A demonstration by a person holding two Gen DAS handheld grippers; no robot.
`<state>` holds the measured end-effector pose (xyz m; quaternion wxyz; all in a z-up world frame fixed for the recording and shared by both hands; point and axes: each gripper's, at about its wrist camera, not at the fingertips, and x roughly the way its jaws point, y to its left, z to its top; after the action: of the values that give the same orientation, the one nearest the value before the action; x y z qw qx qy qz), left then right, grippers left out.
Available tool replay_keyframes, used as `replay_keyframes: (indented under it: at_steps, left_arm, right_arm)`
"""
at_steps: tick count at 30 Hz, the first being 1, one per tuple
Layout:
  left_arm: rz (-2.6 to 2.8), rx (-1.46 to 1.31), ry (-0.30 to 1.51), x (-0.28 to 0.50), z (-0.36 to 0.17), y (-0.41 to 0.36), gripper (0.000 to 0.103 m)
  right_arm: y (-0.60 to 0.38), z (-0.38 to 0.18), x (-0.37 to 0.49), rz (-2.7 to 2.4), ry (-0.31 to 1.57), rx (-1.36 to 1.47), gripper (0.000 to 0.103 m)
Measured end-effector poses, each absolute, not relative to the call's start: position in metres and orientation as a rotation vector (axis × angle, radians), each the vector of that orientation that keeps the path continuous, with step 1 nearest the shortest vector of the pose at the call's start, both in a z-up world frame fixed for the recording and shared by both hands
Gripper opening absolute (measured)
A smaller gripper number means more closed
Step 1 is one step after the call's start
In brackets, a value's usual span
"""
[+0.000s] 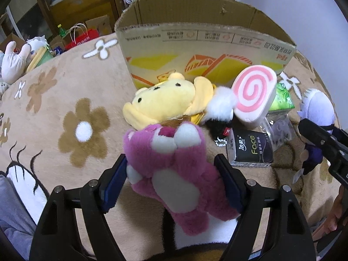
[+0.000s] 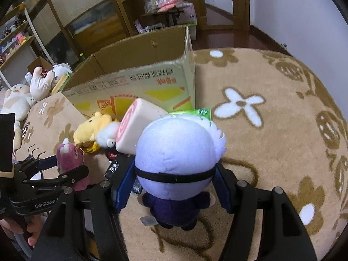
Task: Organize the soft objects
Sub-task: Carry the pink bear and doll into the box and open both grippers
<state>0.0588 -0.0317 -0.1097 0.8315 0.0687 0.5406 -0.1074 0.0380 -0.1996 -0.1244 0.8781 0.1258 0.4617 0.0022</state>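
My left gripper [image 1: 171,178] is shut on a pink bear plush [image 1: 174,174], which also shows in the right wrist view [image 2: 69,163]. My right gripper [image 2: 174,184] is shut on a lavender-headed doll [image 2: 176,152] with a black blindfold and dark body; it also shows in the left wrist view [image 1: 317,106]. Ahead stands an open cardboard box [image 1: 195,50], also in the right wrist view [image 2: 139,80]. In front of the box lie a yellow plush [image 1: 165,102], a white fluffy plush [image 1: 219,106] and a pink-swirl cushion [image 1: 254,95].
A black tissue pack [image 1: 250,150], a green tissue pack [image 1: 280,100] and a clear plastic box [image 1: 278,130] lie by the toys on the flowered beige blanket [image 1: 65,108]. More plush toys [image 2: 19,100] sit far left. Shelves and cabinets stand behind.
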Motion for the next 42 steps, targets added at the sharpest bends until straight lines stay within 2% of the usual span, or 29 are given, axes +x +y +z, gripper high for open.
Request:
replay_keyframes:
  at_steps: [11, 24, 35, 42]
  left_arm:
    - [-0.208, 0.124, 0.958, 0.051, -0.067, -0.025, 0.079]
    - [-0.128, 0.131, 0.585, 0.043, 0.002, -0.02, 0.079]
    - [-0.146, 0.134, 0.508, 0.092, 0.042, -0.026, 0.079]
    - [-0.147, 0.106, 0.497, 0.117, 0.043, -0.024, 0.079]
  right_arm:
    - [-0.189, -0.095, 0.03, 0.015, 0.813, 0.186, 0.069]
    - [-0.197, -0.046, 0.032, 0.031, 0.594, 0.221, 0.069]
    - [-0.204, -0.009, 0.065, 0.025, 0.483, 0.182, 0.069]
    - [-0.218, -0.003, 0.085, 0.054, 0.453, 0.229, 0.069]
